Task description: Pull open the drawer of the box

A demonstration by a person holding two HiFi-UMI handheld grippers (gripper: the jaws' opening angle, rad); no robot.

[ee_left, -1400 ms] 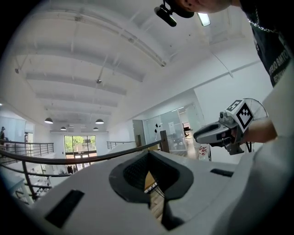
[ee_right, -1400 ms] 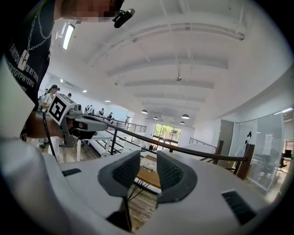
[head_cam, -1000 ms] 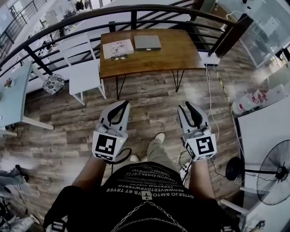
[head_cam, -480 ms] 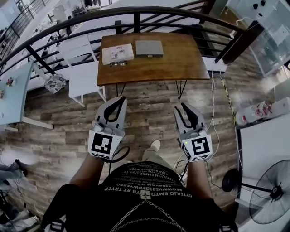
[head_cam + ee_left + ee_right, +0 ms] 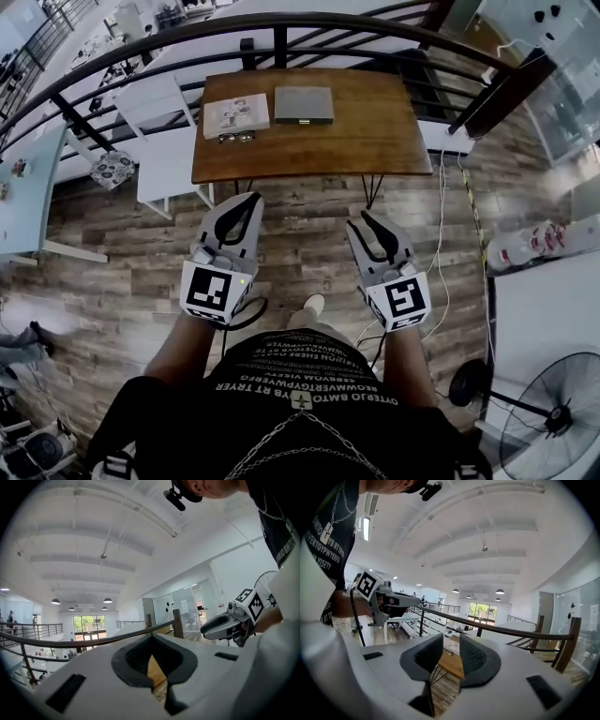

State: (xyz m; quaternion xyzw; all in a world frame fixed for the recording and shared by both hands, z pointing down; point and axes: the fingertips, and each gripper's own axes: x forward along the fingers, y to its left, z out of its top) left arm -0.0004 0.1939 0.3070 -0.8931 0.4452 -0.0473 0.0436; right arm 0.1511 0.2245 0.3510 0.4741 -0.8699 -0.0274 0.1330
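A flat grey box [image 5: 304,104] lies at the far side of a wooden table [image 5: 375,131], with a white flat booklet [image 5: 235,114] to its left. Both grippers hang over the plank floor, short of the table's near edge and apart from the box. My left gripper [image 5: 248,199] [image 5: 152,639] has its tips touching and holds nothing. On my right gripper [image 5: 361,220] [image 5: 451,639] a gap shows between the ribbed pads [image 5: 473,656], with nothing in it. Each gripper view shows the other gripper off to the side.
A pair of glasses [image 5: 234,137] lies in front of the booklet. A dark railing [image 5: 281,23] curves behind the table. A white chair [image 5: 164,141] stands at the table's left, a fan [image 5: 553,412] at the lower right, and cables [image 5: 441,234] trail on the floor.
The table has come nearer and looks larger in the head view. Both grippers keep the same stance side by side; their jaws have not changed.
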